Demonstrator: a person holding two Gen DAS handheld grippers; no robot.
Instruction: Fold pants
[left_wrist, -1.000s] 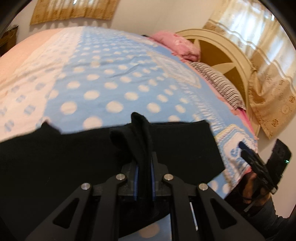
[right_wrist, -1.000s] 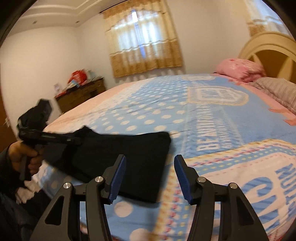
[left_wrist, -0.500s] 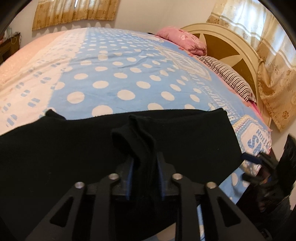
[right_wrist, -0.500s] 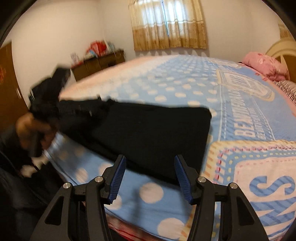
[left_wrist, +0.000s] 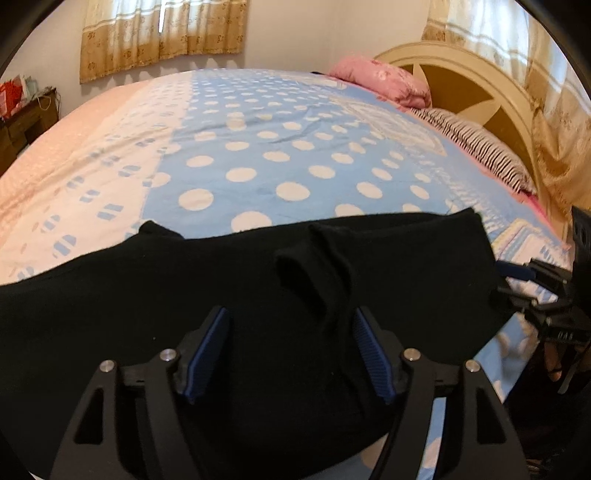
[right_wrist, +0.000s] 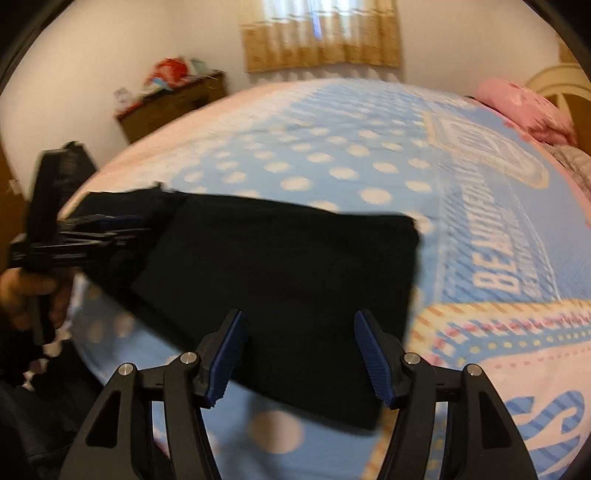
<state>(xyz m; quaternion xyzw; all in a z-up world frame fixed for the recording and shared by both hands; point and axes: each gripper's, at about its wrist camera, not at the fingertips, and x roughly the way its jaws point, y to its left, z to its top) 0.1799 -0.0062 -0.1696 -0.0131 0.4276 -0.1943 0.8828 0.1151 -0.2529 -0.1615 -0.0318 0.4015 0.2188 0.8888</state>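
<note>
A second ago my left claw (left_wrist: 290, 350) pinched a ridge of the black fabric pants (left_wrist: 221, 295); now its jaws are opening, the ridge slack between them, leaning on the right pad. The pants lie folded at the near edge of the blue polka-dot bedspread (left_wrist: 258, 155), so this fold looks set. My right claw (right_wrist: 299, 354) swings in empty, jaws opening over the pants' near right part. Pink pillow (left_wrist: 380, 79) and striped pillow (left_wrist: 476, 147) lie far right, clear of the work.
</note>
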